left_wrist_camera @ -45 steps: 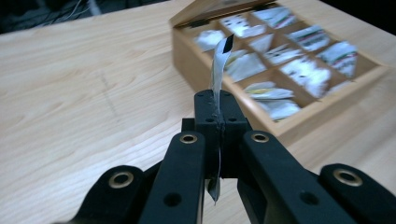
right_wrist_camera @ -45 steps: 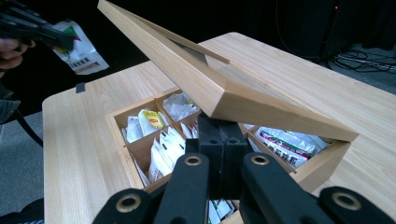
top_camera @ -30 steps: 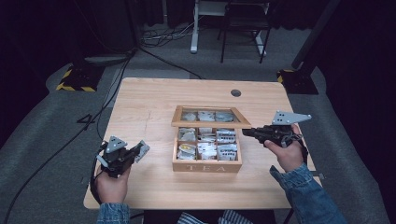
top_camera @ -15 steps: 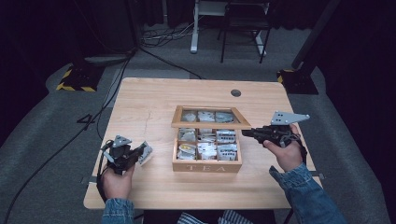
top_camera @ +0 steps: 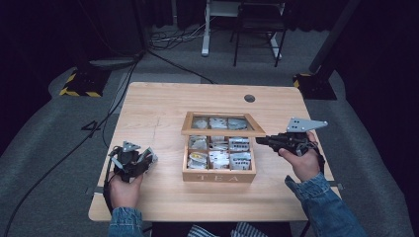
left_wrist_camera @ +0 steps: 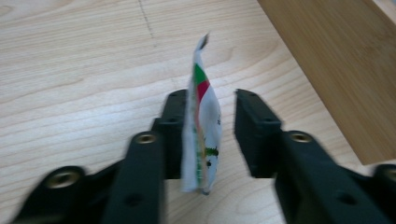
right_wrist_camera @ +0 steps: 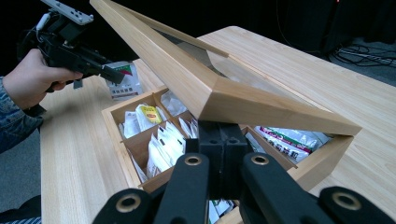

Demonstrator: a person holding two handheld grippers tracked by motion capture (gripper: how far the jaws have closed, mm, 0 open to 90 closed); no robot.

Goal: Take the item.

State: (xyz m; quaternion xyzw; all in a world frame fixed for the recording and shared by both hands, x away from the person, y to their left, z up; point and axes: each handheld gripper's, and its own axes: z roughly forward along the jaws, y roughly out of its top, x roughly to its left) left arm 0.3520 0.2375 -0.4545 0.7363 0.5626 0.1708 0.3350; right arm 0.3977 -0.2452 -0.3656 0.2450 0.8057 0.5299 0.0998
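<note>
A: The left gripper [top_camera: 148, 157] is seen low over the table [top_camera: 163, 103] at about eight o'clock from the tea box [top_camera: 219, 173], held in the person's left hand [top_camera: 123, 190]. Its jaws have just been opening. In the left gripper view a tea sachet [left_wrist_camera: 201, 135], white with a green and red patch, stands on edge between them; it lies against the pad on the left of that view, and a clear gap is left to the other pad [left_wrist_camera: 254, 126].

B: And the sachet itself, where is it placed?

A: It is found beside the box's left wall, near but apart from it. In the right gripper view the same sachet is seen just past the box's far wall, at the left gripper's tip.

B: What is shown at the centre?

A: The wooden box, marked TEA on its front, is seen with packets sorted in its compartments. Its glazed lid [top_camera: 222, 123] is raised toward twelve o'clock.

B: And on the right?

A: The right gripper [top_camera: 259, 140] is held level at three o'clock of the box, pointing toward it. Its jaws are closed together with nothing between them, their tips just beneath the lid's front edge; whether they touch it cannot be told.
</note>
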